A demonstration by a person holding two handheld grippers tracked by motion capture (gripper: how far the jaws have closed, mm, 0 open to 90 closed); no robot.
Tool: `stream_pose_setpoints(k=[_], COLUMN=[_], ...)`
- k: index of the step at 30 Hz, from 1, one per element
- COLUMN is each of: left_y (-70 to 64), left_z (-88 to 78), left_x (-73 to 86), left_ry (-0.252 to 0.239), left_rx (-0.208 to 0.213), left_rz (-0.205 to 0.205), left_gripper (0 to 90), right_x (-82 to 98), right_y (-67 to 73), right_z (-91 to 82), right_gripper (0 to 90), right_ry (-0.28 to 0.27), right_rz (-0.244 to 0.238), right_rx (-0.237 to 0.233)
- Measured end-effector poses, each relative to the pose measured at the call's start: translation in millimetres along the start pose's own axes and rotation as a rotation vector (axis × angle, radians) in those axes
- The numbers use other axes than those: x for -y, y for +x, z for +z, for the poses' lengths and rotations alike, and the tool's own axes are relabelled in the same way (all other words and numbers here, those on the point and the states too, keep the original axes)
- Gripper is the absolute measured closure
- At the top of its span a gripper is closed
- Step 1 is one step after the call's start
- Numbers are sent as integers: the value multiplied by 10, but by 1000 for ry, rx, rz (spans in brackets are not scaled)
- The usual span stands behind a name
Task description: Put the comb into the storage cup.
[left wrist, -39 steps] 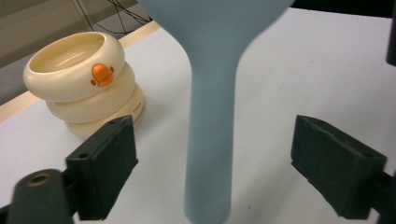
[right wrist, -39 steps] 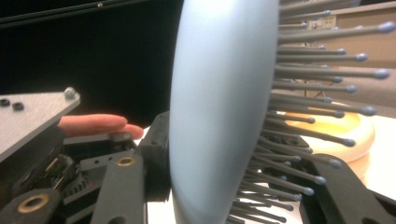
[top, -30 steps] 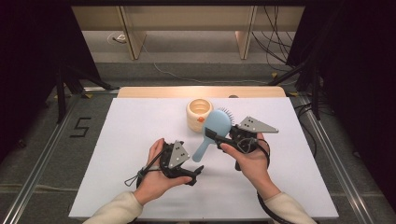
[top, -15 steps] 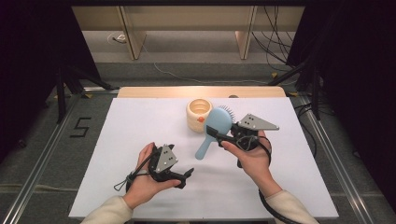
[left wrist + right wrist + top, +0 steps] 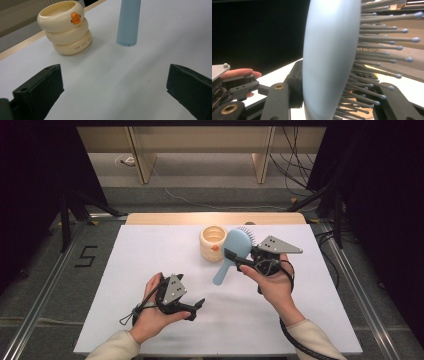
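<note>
The left hand (image 5: 152, 312) lay low over the near part of the table, its forearm coming in from the bottom edge, and held the left gripper (image 5: 196, 306) pointing rightward and slightly away, jaws standing wide apart (nothing between them). The right hand (image 5: 272, 282) was raised farther out, palm up under the right gripper (image 5: 231, 256), which pointed left; its jaws were clamped on the hairbrush (image 5: 231, 254) near the head.
</note>
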State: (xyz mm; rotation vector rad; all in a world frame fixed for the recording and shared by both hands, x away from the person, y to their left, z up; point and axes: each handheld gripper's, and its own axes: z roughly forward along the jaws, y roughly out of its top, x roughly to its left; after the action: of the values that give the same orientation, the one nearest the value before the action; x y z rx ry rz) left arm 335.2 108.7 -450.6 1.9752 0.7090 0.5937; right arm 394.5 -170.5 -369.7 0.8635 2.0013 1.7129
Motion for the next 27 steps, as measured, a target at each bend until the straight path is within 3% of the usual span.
stream_pose_setpoints(k=[27], left_y=[10], left_z=[24], left_x=[17], left_ry=[2], left_rx=[3], left_rz=[-5], left_gripper=[20], right_x=[-121], right_y=[-61], right_z=[76], right_gripper=[513], right_ry=[5], right_rz=[-33], right_rx=[18])
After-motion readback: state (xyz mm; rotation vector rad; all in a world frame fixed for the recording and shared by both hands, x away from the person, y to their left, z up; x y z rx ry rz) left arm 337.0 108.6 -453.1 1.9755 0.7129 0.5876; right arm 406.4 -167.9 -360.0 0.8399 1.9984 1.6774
